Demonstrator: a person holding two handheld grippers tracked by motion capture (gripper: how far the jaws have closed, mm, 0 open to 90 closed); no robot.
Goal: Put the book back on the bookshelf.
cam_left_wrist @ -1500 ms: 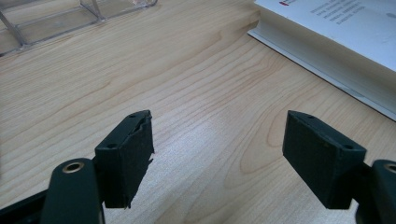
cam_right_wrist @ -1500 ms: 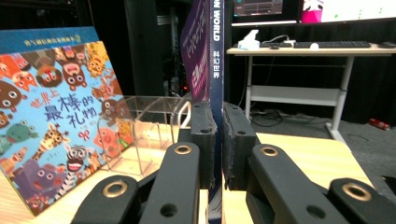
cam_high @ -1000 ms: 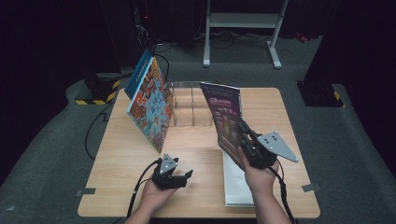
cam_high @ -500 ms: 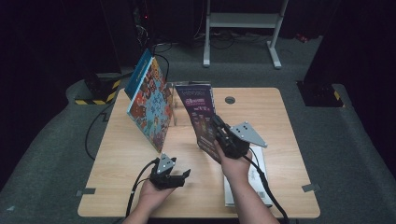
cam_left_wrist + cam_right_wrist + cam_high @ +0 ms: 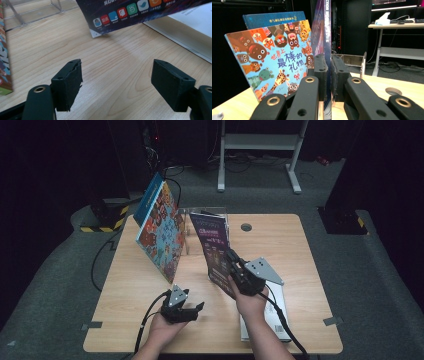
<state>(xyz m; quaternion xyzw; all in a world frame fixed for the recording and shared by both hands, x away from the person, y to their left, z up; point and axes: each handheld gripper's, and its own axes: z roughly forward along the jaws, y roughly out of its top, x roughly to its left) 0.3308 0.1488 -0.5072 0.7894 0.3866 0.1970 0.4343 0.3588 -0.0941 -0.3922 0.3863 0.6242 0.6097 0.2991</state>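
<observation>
Since a second ago the dark purple paperback book (image 5: 214, 251) has travelled left across the tabletop (image 5: 280, 245), from over the right half to just in front of the clear acrylic book rack (image 5: 202, 215). Book now stands near upright, lower edge close above the wood, cover facing left in the high view. Right gripper (image 5: 235, 266) clamps it: jaws nearly together with the thin book pinched between them, seen edge-on in the right gripper view (image 5: 327, 62). Just left of it, a colourful picture book with cartoon animals (image 5: 162, 232) leans tilted against the rack, a blue book (image 5: 149, 197) behind it. Left gripper (image 5: 192, 306) rests low near the front edge, unmoved, jaws wide with nothing between them. A white flat book (image 5: 280, 315) lies on the tabletop under the right forearm.
</observation>
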